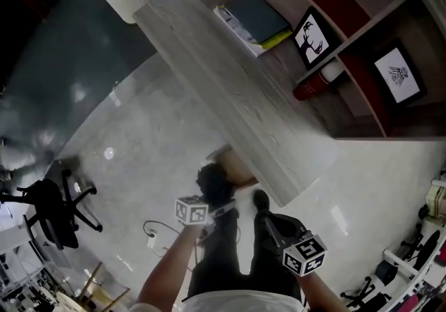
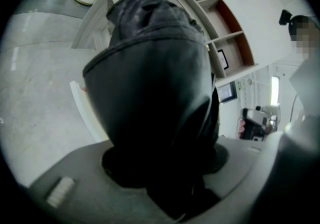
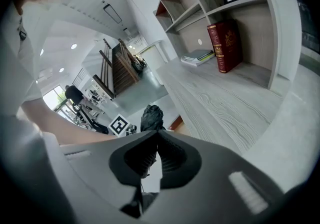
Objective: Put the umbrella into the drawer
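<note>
Black umbrella [image 2: 150,93], folded, its fabric crumpled and bunched.

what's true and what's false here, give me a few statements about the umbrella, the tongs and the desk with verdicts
The left tongs grip a black umbrella: true.
The right tongs hold a book: false, they are closed on nothing.
A red book stands upright on the desk: true.
The umbrella lies on the desk: false, it is held in the left tongs, off the desk's edge.
</note>
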Motion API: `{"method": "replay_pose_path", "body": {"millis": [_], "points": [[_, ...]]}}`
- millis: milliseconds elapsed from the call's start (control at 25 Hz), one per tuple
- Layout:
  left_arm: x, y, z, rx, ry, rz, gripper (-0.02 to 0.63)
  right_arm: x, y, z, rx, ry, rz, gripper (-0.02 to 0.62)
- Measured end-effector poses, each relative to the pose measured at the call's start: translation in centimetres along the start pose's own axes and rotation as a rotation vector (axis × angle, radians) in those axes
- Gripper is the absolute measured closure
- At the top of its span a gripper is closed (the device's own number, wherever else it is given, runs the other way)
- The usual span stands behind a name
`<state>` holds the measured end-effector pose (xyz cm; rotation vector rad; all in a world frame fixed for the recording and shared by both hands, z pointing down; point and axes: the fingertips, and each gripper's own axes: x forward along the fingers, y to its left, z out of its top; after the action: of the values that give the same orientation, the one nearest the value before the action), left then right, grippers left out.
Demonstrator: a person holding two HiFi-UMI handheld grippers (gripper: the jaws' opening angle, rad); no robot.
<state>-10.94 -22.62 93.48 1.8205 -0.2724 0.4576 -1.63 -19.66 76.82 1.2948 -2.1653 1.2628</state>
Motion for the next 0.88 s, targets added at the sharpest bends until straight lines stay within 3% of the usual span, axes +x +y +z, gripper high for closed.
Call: {"method": "replay_pose_path", "body": {"millis": [160, 480, 720, 880], "points": [[1.9, 1.9, -1.0, -0.02, 0.043, 0.015, 0.371, 0.2, -0.4, 0.8, 0.081, -0.044, 0.021, 0.589], [5.4, 4.2, -1.2, -0.033, 0.136, 0.048, 0.37, 0.9, -1.1, 0.2, 0.097, -0.052, 0.029, 0.589], [7.3, 6.6, -0.5, -0.045, 0.134, 0.08, 0.37, 1.0, -2.0, -1.0, 0.086, -0.033, 0.021, 0.589], [8.6, 7.7, -0.5, -0.048, 0.182, 0.12, 0.368, 0.9, -3.1, -1.9, 0.104, -0.024, 0.008, 0.589]]}}
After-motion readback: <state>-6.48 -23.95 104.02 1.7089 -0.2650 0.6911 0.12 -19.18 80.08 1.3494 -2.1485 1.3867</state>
